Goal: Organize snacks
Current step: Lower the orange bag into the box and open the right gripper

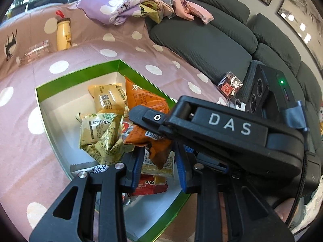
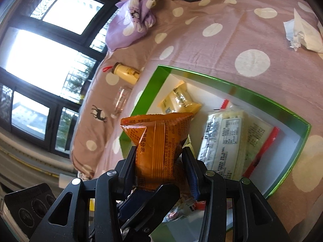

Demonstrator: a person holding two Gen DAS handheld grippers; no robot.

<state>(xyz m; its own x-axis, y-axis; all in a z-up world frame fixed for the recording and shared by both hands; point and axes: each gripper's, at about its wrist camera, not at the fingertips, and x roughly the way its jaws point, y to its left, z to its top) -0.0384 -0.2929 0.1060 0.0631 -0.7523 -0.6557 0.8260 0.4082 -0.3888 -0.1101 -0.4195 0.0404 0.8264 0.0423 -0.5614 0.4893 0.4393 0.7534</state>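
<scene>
An orange snack packet (image 1: pixel 149 100) (image 2: pixel 155 147) hangs over an open green box with a white inside (image 1: pixel 76 74) (image 2: pixel 242 88). My right gripper (image 2: pixel 159 161) is shut on its middle; in the left wrist view it reaches in from the right (image 1: pixel 149 125). My left gripper (image 1: pixel 159 167) is shut on the packet's lower end and shows at the bottom of the right wrist view (image 2: pixel 149 195). In the box lie a yellow packet (image 1: pixel 108 98) (image 2: pixel 179 100), a crumpled pale green packet (image 1: pixel 101 133), a red packet (image 1: pixel 151 183) and a clear-wrapped cracker pack (image 2: pixel 228 145).
The box rests on a pink polka-dot blanket (image 1: pixel 24 141). A cream bottle (image 1: pixel 63 33) and a clear plastic bottle (image 1: pixel 34 52) lie behind it, near a heap of purple cloth (image 1: pixel 113 6). Grey sofa cushions (image 1: pixel 201 40) bear a small red packet (image 1: pixel 230 85). A crumpled tissue (image 2: pixel 302 34) lies at right.
</scene>
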